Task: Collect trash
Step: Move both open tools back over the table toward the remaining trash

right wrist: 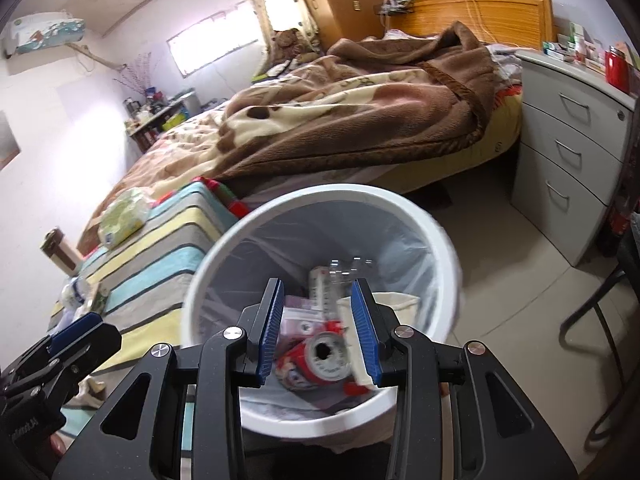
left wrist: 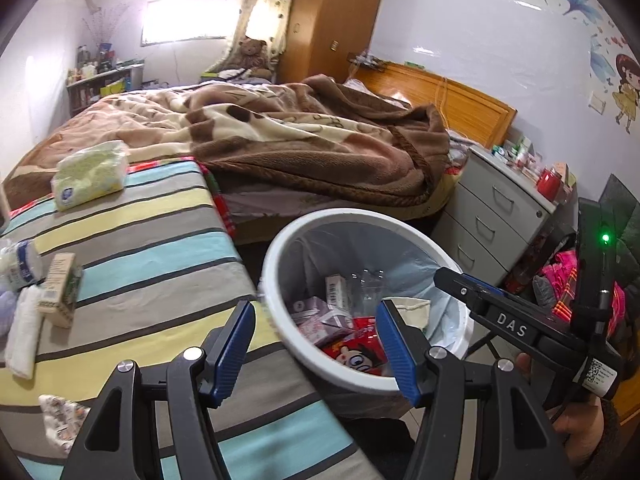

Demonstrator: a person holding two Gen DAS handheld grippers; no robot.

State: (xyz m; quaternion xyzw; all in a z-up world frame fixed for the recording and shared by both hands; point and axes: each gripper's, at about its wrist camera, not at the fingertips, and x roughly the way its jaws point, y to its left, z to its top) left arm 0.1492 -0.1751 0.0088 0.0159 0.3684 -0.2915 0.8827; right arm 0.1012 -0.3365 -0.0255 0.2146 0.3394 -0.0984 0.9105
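A white trash bin (left wrist: 280, 248) with a grey liner stands beside the striped bed surface (left wrist: 140, 240); it also shows in the right wrist view (right wrist: 420, 216). Inside lie cartons, a clear bottle and a red can (right wrist: 320, 364). My right gripper (right wrist: 320, 332) is open above the bin with the can below its jaws, not held; it also shows in the left wrist view (left wrist: 452, 284). My left gripper (left wrist: 316, 344) is open and empty at the bin's near rim. On the striped surface lie a green carton (left wrist: 60, 288), a plastic bottle (left wrist: 20, 264) and white tissue (left wrist: 24, 332).
A green tissue pack (left wrist: 90, 174) lies on the striped surface. A brown blanket (left wrist: 320, 136) covers the bed behind. A grey drawer cabinet (left wrist: 496, 212) stands right of the bin, with a red jar (left wrist: 548, 180) on top. Tiled floor (right wrist: 520, 280) lies right of the bin.
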